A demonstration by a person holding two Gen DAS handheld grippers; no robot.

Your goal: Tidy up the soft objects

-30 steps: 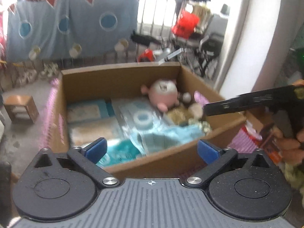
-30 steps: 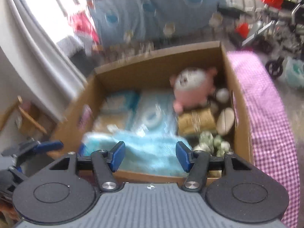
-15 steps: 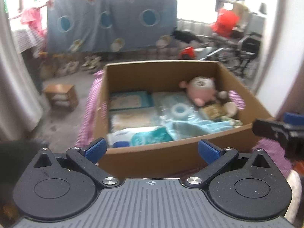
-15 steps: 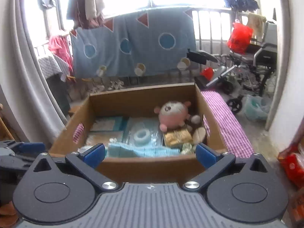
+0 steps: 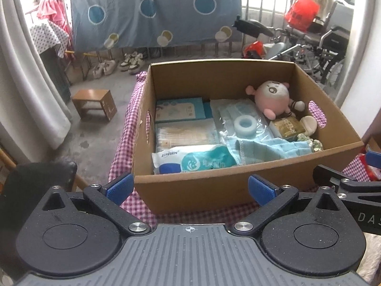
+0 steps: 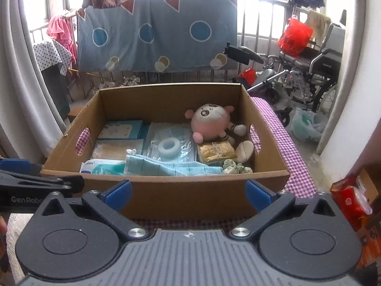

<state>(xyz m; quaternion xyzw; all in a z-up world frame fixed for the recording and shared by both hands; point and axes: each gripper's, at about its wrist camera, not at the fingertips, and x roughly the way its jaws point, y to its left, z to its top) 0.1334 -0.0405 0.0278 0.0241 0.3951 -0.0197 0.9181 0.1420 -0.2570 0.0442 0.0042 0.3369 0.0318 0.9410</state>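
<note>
At lower centre, the right gripper (image 6: 187, 194) has just opened wide and drawn back empty; the blue towel (image 6: 166, 168) now lies inside the cardboard box (image 6: 166, 190). The left gripper (image 5: 189, 188) hangs open, holding nothing.

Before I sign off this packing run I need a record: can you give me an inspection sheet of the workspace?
Surface: checked cloth under the box, bare strip along its right side.
Job's things: cardboard box open, holding a pink plush, light blue towel along the near wall, wipes pack, tape roll on a bagged blue pack.
Clutter: red packet beside the box, at the right.
Grippers: left gripper and right gripper both open, empty, in front of the box.
Cables: nothing seen.
Surroundings: hung blue sheet, wheelchair, wooden stool, shoes.
</note>
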